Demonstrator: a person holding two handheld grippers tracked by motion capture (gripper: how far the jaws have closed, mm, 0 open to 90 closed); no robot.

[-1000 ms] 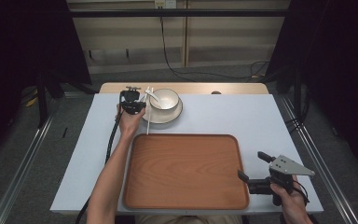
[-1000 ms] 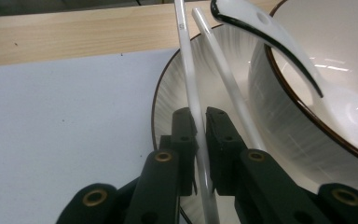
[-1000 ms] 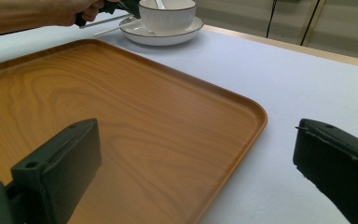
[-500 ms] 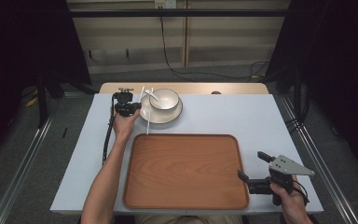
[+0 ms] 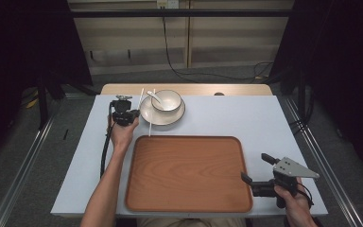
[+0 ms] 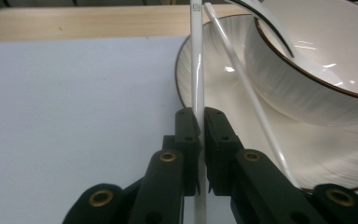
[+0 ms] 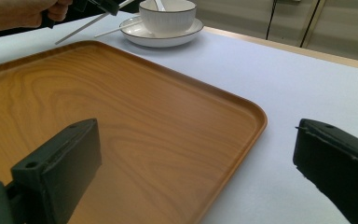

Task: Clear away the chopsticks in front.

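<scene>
A white plate (image 5: 146,113) at the table's far side carries a white bowl (image 5: 168,100) with a spoon (image 5: 154,97) in it. My left gripper (image 5: 131,111) sits just left of the plate, shut on a white chopstick (image 6: 197,70) that points toward the far edge; its jaws have just been closing on it. A second chopstick (image 5: 151,124) lies across the plate's left rim, also seen as a slanted chopstick (image 6: 242,79). My right gripper (image 5: 256,168) rests open beside the right edge of the wooden tray (image 5: 189,172), nothing between its jaws (image 7: 198,140).
The wooden tray (image 7: 121,93) takes up the near middle of the white table (image 5: 246,118). A tan strip (image 5: 236,89) borders the far edge. The left gripper's black cable (image 5: 105,151) trails along the forearm. Metal rails run along both sides of the table.
My left gripper has shifted left and slightly nearer, away from the plate, carrying one chopstick with it. The right gripper has stayed put.
</scene>
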